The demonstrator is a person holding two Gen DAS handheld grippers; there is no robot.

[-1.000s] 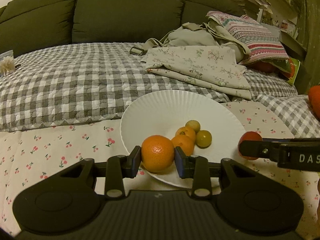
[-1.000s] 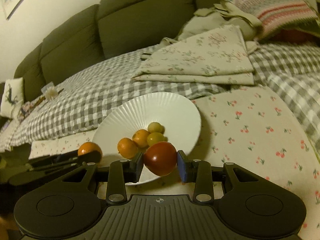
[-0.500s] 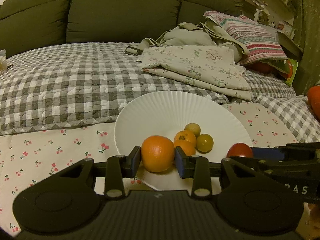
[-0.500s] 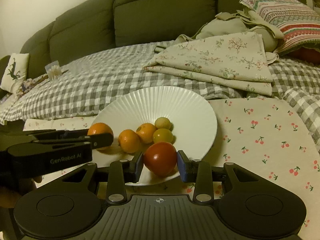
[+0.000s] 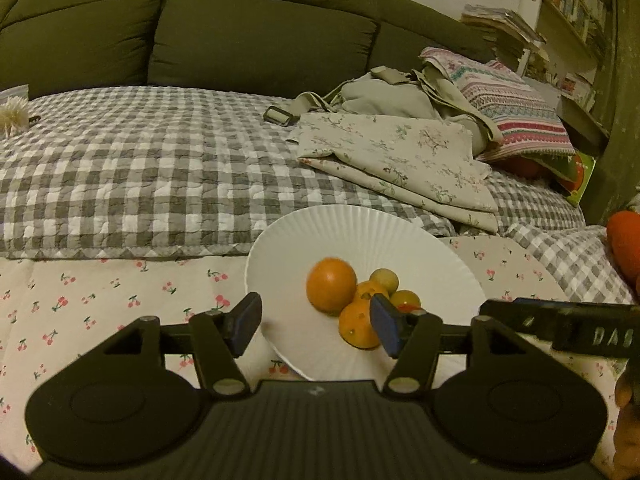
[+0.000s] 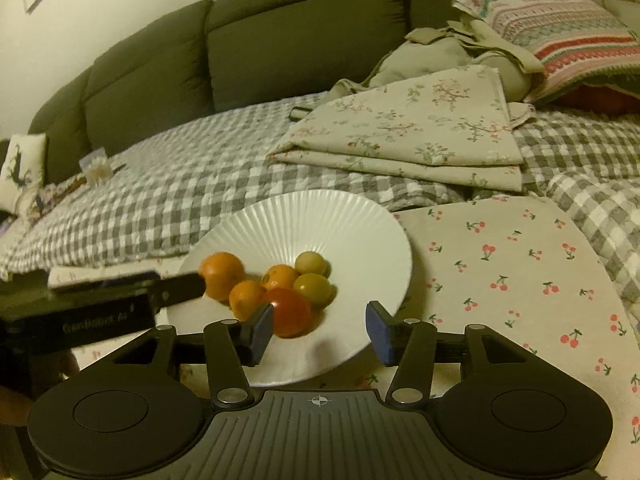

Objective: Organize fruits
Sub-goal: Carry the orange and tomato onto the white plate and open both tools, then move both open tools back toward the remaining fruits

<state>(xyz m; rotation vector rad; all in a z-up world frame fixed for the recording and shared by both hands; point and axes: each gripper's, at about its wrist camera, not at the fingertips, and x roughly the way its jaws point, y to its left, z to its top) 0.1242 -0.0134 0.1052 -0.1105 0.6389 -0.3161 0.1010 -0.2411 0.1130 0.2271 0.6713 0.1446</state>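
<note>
A white ribbed plate (image 5: 360, 228) (image 6: 320, 216) lies on the bed and holds several fruits. A large orange (image 5: 331, 285) (image 6: 222, 274) rests in it beside two small oranges (image 5: 358, 322) (image 6: 282, 276) and two yellow-green fruits (image 5: 384, 279) (image 6: 314, 289). A red tomato (image 6: 289, 312) lies at the pile's near side. My left gripper (image 5: 316, 326) hangs over the plate's near rim, its jaws opening, the pads clear of the large orange. My right gripper (image 6: 320, 330) is opening too; the tomato sits just beyond its left pad, loose in the plate.
The plate rests on a cherry-print cloth (image 6: 500, 272) over a grey checked quilt (image 5: 140, 184). Folded floral fabric (image 5: 400, 160) and a striped pillow (image 5: 516, 108) lie behind it. A dark green sofa back (image 5: 240, 40) stands beyond. Something orange-red (image 5: 624, 240) shows at the right edge.
Both grippers have opened. The large orange has left the left jaws and the tomato the right jaws; both now lie in the plate against the other fruits.
</note>
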